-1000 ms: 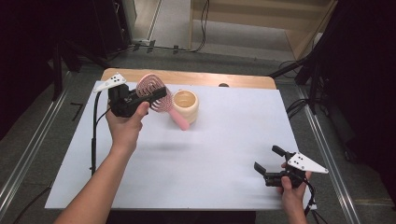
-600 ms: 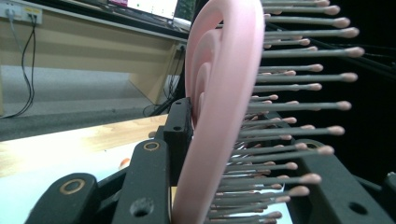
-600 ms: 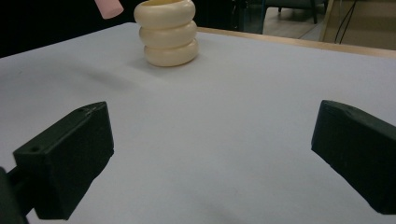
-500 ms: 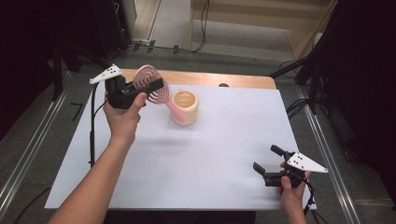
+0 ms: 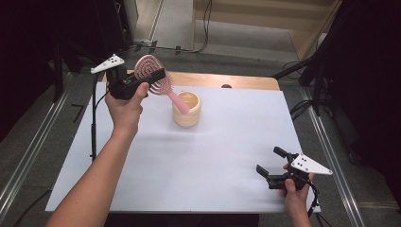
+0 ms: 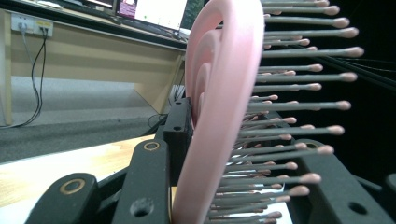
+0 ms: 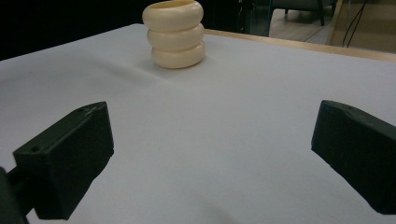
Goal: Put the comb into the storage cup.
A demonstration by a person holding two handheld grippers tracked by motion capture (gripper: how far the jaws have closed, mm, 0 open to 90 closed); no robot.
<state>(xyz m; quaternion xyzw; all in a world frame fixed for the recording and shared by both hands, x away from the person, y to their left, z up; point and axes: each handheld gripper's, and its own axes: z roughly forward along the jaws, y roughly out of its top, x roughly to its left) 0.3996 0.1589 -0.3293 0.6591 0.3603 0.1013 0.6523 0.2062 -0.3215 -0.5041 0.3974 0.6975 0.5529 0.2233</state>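
Lifted from the cream ringed cup (image 5: 186,109), our left gripper (image 5: 152,78) clamps the pink spiral-headed hairbrush (image 5: 153,78), handle tilted cupward; right gripper (image 5: 271,165) gapes wide.

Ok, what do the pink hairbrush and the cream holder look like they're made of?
The hairbrush looks like moulded plastic: smooth, semi-matte pink spiral frame, thin grey bristles with pink ball tips. The holder could be glazed ceramic or plastic: three stacked cream rings with a soft, even sheen. The look doesn't settle which.
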